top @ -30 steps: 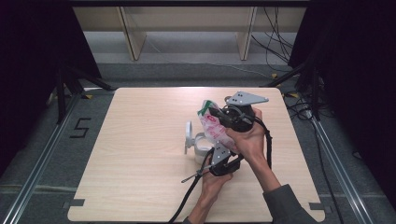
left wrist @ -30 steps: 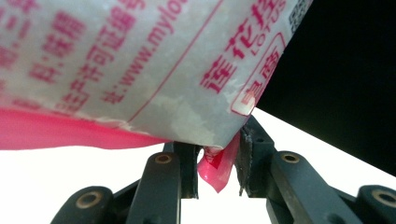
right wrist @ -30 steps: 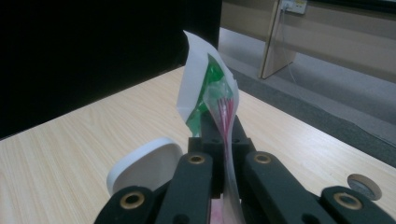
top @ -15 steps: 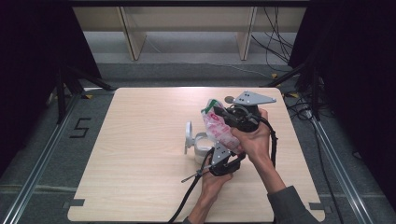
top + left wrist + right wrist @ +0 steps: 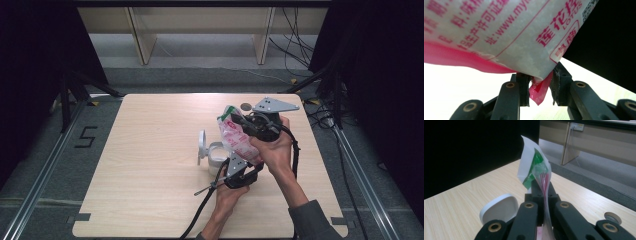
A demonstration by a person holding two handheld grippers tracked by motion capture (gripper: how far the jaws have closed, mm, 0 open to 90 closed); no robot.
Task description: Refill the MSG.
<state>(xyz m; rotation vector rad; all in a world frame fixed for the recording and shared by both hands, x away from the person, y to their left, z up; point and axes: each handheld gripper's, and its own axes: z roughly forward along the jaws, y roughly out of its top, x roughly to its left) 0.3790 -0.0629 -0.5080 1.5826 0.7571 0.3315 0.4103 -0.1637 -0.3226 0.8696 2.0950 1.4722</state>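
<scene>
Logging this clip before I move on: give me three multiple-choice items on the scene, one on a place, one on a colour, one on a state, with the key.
1. Where is the white jar?
A. on the table beside the bag
B. on the floor
C. on the shelf at the back

2. What colour is the print on the bag?
A. blue
B. pink-red
C. black

3. How is the right tool set?
A. wide open over the jar
B. lying on the table
C. shut on the bag's top edge

Key:
1 A, the high view shows the jar standing on the wooden table just left of the bag.
2 B, the left tool view shows pink-red lettering, with the left tool at the bag's lower corner.
3 C, the right tool view shows its jaws pressed on the plastic.
</scene>
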